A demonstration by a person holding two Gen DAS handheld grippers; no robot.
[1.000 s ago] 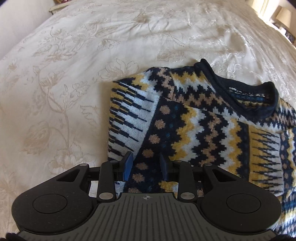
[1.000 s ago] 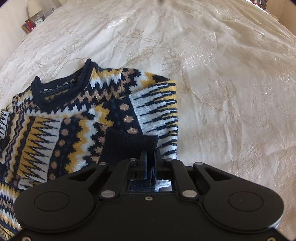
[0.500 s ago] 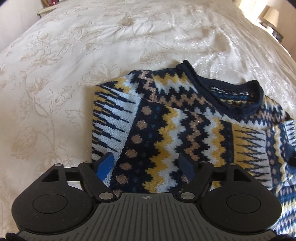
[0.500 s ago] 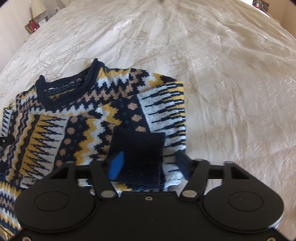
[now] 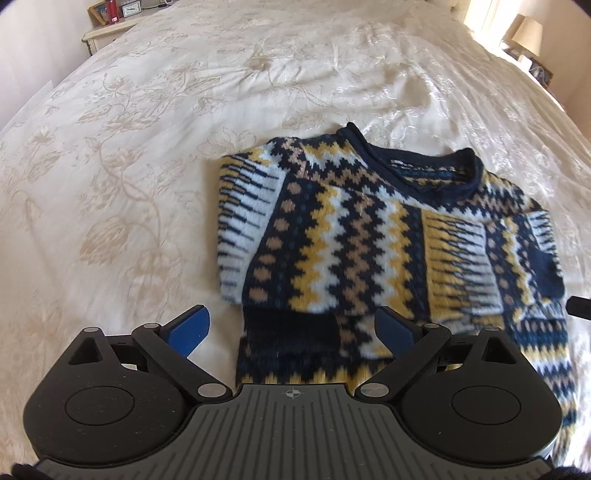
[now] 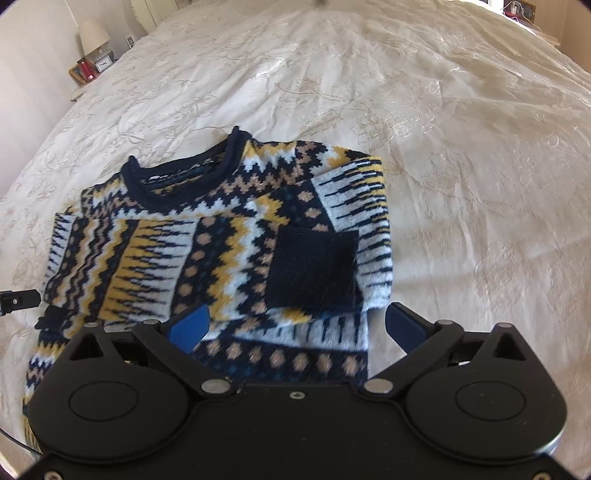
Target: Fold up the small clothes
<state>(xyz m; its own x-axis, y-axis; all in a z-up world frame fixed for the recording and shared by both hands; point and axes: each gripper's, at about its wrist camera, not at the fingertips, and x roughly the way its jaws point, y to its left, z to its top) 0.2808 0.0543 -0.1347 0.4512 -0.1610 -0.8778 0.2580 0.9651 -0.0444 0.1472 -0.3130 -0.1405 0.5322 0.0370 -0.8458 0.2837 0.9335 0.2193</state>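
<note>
Two grippers hover above the bed, each angled steeply down toward the garment. We see the left gripper [image 5: 291,330] with its blue pads spread wide; its jaws have just been opening, and they press on nothing, although the folded left sleeve's dark cuff [image 5: 291,338] lies in the gap below them. We see the right gripper [image 6: 295,326] in the same released condition: its jaws have just been opening, both pads stand clear of the knit, and the sweater's lower band shows between them. A small part of the other gripper enters each view at the frame edge.

The sweater [image 5: 373,236] lies flat on the cream embroidered bedspread [image 5: 147,147], roughly in the middle of the bed. Its navy collar [image 6: 184,177] points away from both cameras and its hem points toward them, so its long axis runs from the grippers toward the far end of the bed. Both sleeves are folded inward across the front; the right sleeve's navy cuff [image 6: 312,267] rests on the chest panel. A bedside table [image 5: 110,31] stands beyond the far left corner.
</note>
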